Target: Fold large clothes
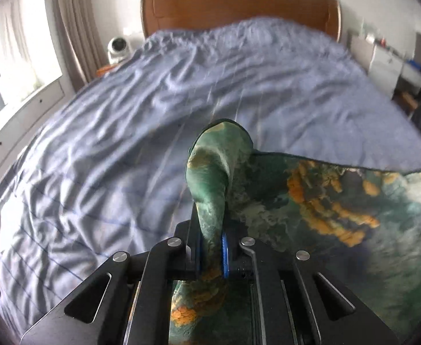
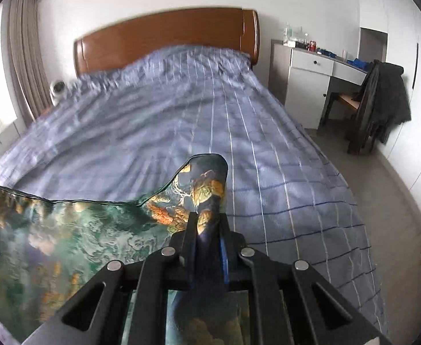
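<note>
Green patterned cloth point(image 1: 311, 201), printed with orange and pale blotches, hung stretched between the two grippers above the foot of a bed point(image 1: 109, 143). The left gripper point(image 1: 211, 238) had its black fingers pressed together on one bunched corner of the cloth, which stood up past the fingertips in a rolled fold. The right gripper point(image 2: 209, 230) pinched the opposite corner in the same way, with a flap of cloth curling above its tips. A dark hemmed top edge ran between the two grips, sagging slightly.

From the left wrist view, the cloth spread away to the right, and the bed's wrinkled blue checked cover filled most of the picture. That view alone showed a bright window point(image 1: 17, 57) at the far left (with a pale sill below it). A small white round device point(image 1: 118, 49) sat beside the wooden headboard point(image 1: 239, 5), and a beige curtain point(image 1: 72, 28) hung near it.

From the right wrist view, the cloth spread to the left instead. Only that view clearly showed a white desk point(image 2: 311, 66) with small items on top, a dark garment point(image 2: 382, 97) draped over a chair, and grey floor point(image 2: 382, 187) beside the bed.
</note>
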`<state>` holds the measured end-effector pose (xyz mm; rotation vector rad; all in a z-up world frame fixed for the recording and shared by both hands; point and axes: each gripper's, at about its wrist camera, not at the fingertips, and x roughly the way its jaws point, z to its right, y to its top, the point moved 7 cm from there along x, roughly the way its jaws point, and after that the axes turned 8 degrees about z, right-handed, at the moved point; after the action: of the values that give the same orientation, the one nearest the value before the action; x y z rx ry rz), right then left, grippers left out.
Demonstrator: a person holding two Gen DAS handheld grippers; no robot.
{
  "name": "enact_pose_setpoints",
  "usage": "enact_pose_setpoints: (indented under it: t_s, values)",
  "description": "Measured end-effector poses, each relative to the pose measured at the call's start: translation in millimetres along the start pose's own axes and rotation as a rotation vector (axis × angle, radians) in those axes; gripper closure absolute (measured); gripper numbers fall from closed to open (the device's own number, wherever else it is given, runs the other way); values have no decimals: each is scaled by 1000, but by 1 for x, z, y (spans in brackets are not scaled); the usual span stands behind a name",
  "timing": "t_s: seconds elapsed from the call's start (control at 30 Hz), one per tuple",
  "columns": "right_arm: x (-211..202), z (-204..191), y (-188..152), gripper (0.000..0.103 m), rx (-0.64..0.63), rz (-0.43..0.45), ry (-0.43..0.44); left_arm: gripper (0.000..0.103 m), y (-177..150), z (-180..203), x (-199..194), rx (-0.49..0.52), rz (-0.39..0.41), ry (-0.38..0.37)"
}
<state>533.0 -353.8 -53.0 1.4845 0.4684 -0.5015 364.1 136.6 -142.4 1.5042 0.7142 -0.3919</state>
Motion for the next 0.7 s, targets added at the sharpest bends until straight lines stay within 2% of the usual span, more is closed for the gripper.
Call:
enact_pose_setpoints:
  t_s: [0.1,0.13,0.23,0.37,0.7]
  values:
    - [38,-7,-40,90,-66,-87,-44,92,-40,1,24,16,-28,3]
    - [50,-8,-59,90,-70,-115,-37,92,-47,1,26,11,-17,1]
    - [62,-12,-83,90,-62,-123,-29,90,-49,-1,27,-15,6,-13]
    - [62,-6,-90,89,-15,-107,-7,89,-53,-5,34,-51,2,-44]
    - [72,-5,-89,88,32,-96,18,89,-56,0,30,-51,13,-43]
